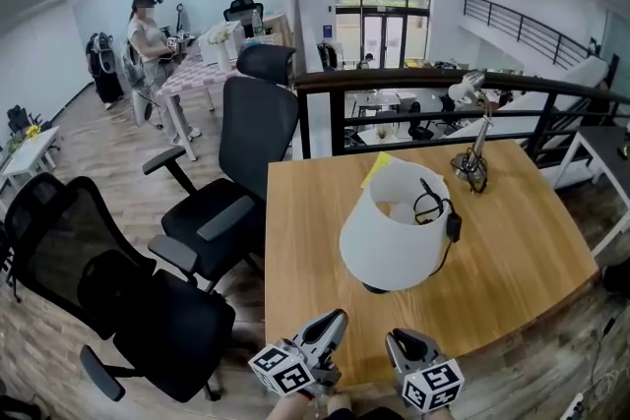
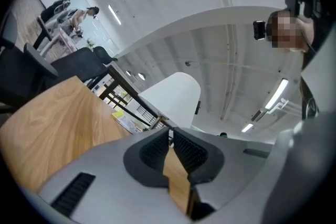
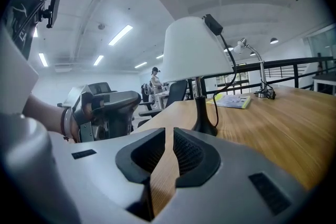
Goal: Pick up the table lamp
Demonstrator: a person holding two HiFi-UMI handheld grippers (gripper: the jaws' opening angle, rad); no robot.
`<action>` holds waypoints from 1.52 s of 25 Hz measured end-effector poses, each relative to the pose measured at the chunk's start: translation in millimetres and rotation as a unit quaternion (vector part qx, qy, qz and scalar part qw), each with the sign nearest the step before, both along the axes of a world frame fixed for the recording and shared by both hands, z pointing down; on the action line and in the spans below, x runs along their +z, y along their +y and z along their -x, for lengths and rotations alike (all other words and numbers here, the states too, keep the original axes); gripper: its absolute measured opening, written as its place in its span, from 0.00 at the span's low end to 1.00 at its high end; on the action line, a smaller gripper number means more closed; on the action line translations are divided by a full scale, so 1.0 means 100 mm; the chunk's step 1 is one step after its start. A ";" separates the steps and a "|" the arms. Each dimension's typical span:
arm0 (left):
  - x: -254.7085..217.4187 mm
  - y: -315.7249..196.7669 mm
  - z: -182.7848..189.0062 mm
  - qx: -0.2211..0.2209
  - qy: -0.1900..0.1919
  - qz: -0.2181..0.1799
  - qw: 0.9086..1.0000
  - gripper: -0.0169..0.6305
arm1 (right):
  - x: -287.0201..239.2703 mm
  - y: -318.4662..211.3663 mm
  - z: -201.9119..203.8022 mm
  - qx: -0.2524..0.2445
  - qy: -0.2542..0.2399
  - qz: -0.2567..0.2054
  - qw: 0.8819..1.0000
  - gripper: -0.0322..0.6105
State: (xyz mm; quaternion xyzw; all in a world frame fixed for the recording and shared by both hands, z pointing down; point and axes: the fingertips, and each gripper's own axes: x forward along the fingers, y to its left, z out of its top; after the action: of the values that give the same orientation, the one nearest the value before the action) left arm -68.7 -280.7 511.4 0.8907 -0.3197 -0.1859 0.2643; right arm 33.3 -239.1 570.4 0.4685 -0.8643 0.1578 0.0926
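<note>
Lamp stands upright mid-tabletop, its cord draped over the top, untouched. We hold left gripper and right gripper at the near edge, fingers pressed together on nothing. We judge them merely staged: they must spread before grasping the stem.

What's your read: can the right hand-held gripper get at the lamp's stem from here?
Probably yes. Only bare table lies between the right hand-held gripper and the stem of the table lamp; its cord hangs just beside the stem. The jaws are shut, so they must open first.
</note>
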 end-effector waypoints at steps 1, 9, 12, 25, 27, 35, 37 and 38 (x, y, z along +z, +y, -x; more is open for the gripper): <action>0.00 0.01 -0.05 0.013 0.016 0.004 1.000 0.06 | 0.03 0.01 0.00 -0.001 0.001 0.003 1.000 0.14; -0.15 -0.11 -0.34 0.096 0.149 0.015 0.984 0.22 | 0.19 0.01 0.06 -0.005 -0.003 0.019 1.000 0.14; -0.21 -0.18 -0.38 0.111 0.185 0.014 0.976 0.26 | 0.25 -0.03 0.10 -0.011 0.000 0.024 1.000 0.14; -0.36 -0.48 -0.64 0.184 0.325 0.001 0.928 0.29 | 0.35 -0.42 -0.08 -0.015 0.007 0.035 0.999 0.14; -0.40 -0.52 -0.65 0.191 0.335 -0.011 0.922 0.29 | 0.37 -0.48 -0.09 -0.017 0.007 0.037 0.999 0.14; -0.71 -0.57 -0.71 0.228 0.376 -0.077 0.895 0.21 | 0.40 -0.70 -0.14 -0.024 0.013 0.039 0.999 0.14; -0.77 -0.61 -0.72 0.229 0.376 -0.084 0.894 0.19 | 0.37 -0.79 -0.18 -0.020 0.015 0.031 0.999 0.14; -0.80 -0.64 -0.73 0.229 0.377 -0.088 0.893 0.17 | 0.34 -0.83 -0.19 -0.018 0.016 0.026 0.999 0.14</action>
State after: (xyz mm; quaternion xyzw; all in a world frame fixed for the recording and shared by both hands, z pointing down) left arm 3.9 -344.4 431.6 0.8221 0.0342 -0.4693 0.3207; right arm 52.7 -322.4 604.3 0.4526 -0.8667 0.1711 0.1216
